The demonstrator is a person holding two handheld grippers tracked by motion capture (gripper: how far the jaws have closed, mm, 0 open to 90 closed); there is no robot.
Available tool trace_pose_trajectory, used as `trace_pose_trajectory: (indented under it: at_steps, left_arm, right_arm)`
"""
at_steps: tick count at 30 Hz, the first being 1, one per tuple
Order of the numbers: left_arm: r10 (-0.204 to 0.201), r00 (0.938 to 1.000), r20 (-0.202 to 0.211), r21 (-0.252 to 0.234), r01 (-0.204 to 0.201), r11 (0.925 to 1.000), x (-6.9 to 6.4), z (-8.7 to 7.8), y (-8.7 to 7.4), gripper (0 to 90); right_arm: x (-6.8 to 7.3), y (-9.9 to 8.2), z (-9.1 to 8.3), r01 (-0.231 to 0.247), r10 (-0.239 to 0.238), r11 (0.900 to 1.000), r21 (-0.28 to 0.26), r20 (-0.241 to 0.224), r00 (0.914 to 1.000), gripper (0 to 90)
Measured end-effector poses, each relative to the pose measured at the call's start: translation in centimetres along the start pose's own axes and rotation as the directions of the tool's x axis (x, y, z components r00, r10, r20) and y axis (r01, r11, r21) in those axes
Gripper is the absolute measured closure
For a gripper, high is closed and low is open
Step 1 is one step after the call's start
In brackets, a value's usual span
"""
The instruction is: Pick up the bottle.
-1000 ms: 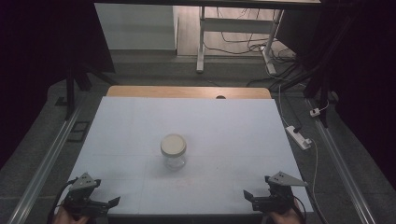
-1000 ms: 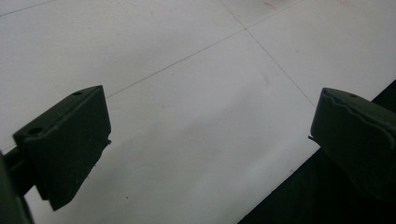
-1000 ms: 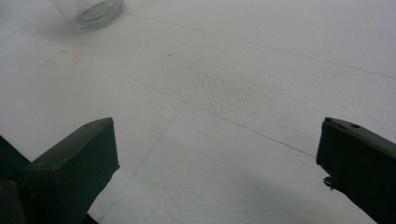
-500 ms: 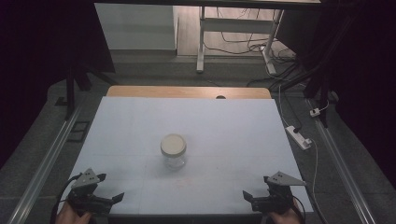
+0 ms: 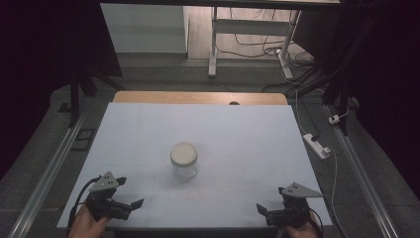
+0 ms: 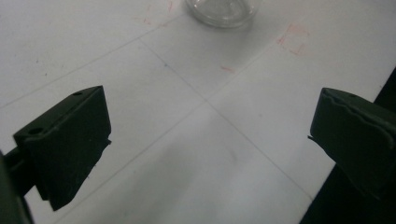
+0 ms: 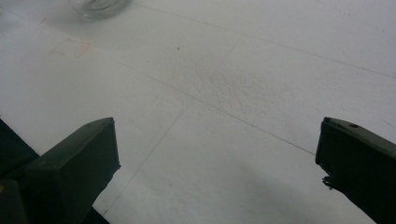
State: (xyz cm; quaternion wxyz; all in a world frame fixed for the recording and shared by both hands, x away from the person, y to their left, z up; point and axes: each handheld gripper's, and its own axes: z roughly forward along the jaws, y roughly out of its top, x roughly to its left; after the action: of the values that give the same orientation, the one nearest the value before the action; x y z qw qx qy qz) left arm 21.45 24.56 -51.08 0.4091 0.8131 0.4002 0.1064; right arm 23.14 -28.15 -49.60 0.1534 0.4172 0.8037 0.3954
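At frame centre, high view: a jar (image 5: pixel 183 161) is seen standing upright on the white surface (image 5: pixel 247 134), capped by a pale round lid (image 5: pixel 183 153).
Jar body: clear glass is shown below the lid; its contents cannot be told.
Jar in left gripper view: only the glass base (image 6: pixel 222 10) is caught at the top edge, right of centre.
Jar in right gripper view: a part of the base (image 7: pixel 99 6) is caught at the upper left of the frame.
Left gripper (image 5: pixel 130 206): it is found at the lower left of the high view, near the front edge of the surface; its jaws are spread wide and nothing is held between them.
Left gripper, own view: the two black jaws are set at the far left and far right of the frame, with bare surface between.
Right gripper (image 5: pixel 262 212): it is found at the lower right of the high view, by the front edge; its jaws are likewise spread, with nothing pinched.
Gripper plates: a grey three-cornered plate is carried on top of each gripper.
Jar and grippers: the jar is kept well apart from both, above and between them in the frame.
Surface marks: thin pencil lines and faint red marks (image 6: pixel 292 39) are seen on the white sheet.
Hands: a hand (image 5: pixel 86 225) is seen at the bottom edge behind the left gripper.
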Motion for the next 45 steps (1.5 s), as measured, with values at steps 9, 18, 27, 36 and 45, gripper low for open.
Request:
trace_pose_trajectory:
  at_steps: [9, 18, 27, 36, 45]
  left_arm:
    - [0.028, 0.9995, 0.015, 0.027, -0.029, 0.9992, -0.2, 1.7, 2.2, 0.0]
    - [0.050, 0.9983, 0.032, 0.026, -0.050, 0.9984, -0.1, 3.7, 4.1, 0.0]
    - [0.092, 0.9954, 0.028, 0.044, -0.093, 0.9947, 0.0, 5.9, 5.6, 0.0]
    - [0.148, 0.9867, 0.067, 0.028, -0.150, 0.9883, 0.0, 8.0, 7.5, 0.0]
    - [0.170, 0.9789, 0.114, -0.008, -0.170, 0.9854, -0.1, 10.9, 9.4, 0.0]
  right_arm:
    - [0.0, 0.0, 0.0, 0.004, -0.004, 1.0000, 0.002, -0.003, 1.0000, 0.0]
    - [0.0, 0.0, 0.0, 0.010, -0.010, 0.9999, 0.000, -0.007, 0.9999, 0.0]
    - [0.1, 0.0, 0.0, 0.015, -0.015, 0.9999, -0.001, -0.012, 0.9998, 0.0]
    - [0.1, 0.0, 0.0, 0.017, -0.017, 0.9998, 0.002, -0.015, 0.9997, 0.0]
    - [0.1, 0.0, 0.0, 0.016, -0.016, 0.9999, 0.003, -0.018, 0.9997, 0.0]
